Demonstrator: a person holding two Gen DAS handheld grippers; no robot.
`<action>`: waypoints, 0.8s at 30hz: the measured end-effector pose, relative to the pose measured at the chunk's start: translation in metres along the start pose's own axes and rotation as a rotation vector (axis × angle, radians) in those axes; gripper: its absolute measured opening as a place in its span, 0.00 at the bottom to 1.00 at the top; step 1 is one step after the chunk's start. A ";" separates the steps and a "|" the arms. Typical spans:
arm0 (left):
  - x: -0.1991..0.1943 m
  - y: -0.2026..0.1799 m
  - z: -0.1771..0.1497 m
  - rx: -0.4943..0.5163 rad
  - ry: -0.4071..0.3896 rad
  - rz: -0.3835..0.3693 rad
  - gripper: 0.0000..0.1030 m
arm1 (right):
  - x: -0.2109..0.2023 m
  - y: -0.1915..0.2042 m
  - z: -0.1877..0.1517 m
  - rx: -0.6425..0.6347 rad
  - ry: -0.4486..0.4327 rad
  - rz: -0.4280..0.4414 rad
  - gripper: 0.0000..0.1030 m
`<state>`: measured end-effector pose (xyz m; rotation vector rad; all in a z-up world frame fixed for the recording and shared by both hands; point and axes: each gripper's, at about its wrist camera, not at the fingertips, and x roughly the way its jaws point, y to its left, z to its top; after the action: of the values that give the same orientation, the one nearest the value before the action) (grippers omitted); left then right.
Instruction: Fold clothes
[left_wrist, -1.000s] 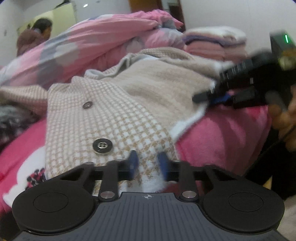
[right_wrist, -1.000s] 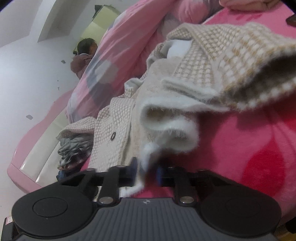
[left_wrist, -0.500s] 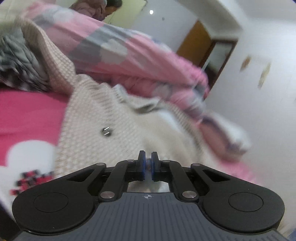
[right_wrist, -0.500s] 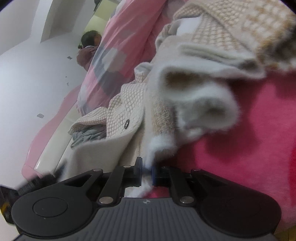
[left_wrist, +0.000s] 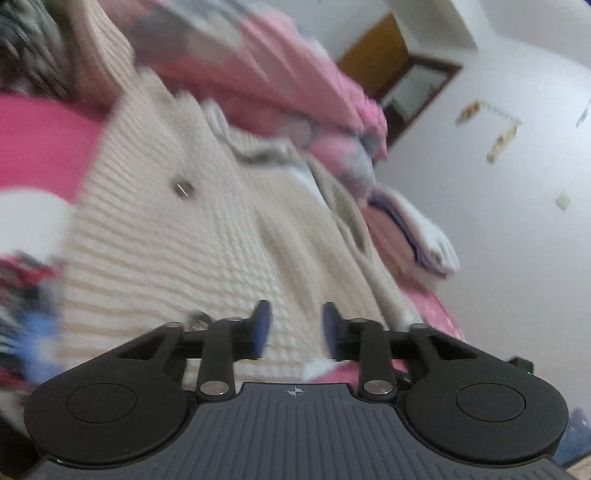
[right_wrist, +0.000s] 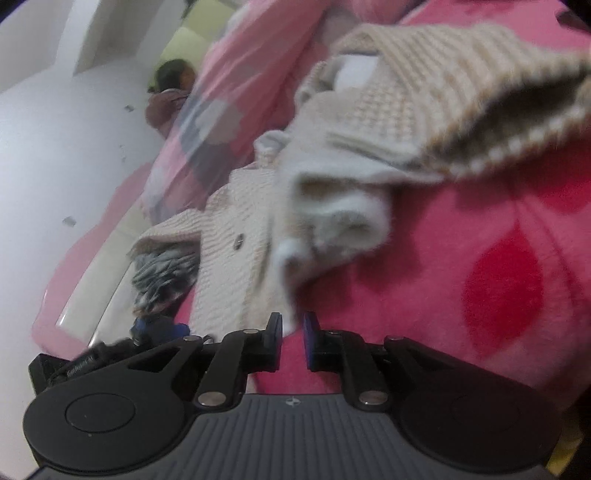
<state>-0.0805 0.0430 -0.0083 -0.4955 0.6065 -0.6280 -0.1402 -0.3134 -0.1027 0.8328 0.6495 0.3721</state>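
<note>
Both grippers have just been opening: left gripper gapes over the beige coat, right gripper has loosened around its white hem; pink quilt behind.

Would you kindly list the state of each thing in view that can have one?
Coat: spread on the bed, partly folded, sleeve doubled over.
Left tongs: open, just opening, nothing between.
Right tongs: narrowly open, just opening, coat's fluffy edge at the tips.
</note>
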 end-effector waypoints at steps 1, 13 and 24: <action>-0.009 0.003 0.001 0.011 -0.011 0.032 0.35 | 0.001 0.005 0.001 -0.004 0.013 0.035 0.16; -0.057 0.062 -0.019 -0.124 -0.010 0.181 0.36 | 0.084 0.022 -0.005 0.025 0.372 0.061 0.34; -0.061 0.077 -0.035 -0.132 0.047 0.065 0.52 | 0.075 0.078 0.018 -0.203 0.318 0.118 0.04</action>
<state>-0.1131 0.1297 -0.0562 -0.5835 0.7088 -0.5411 -0.0766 -0.2342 -0.0613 0.6241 0.8433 0.6753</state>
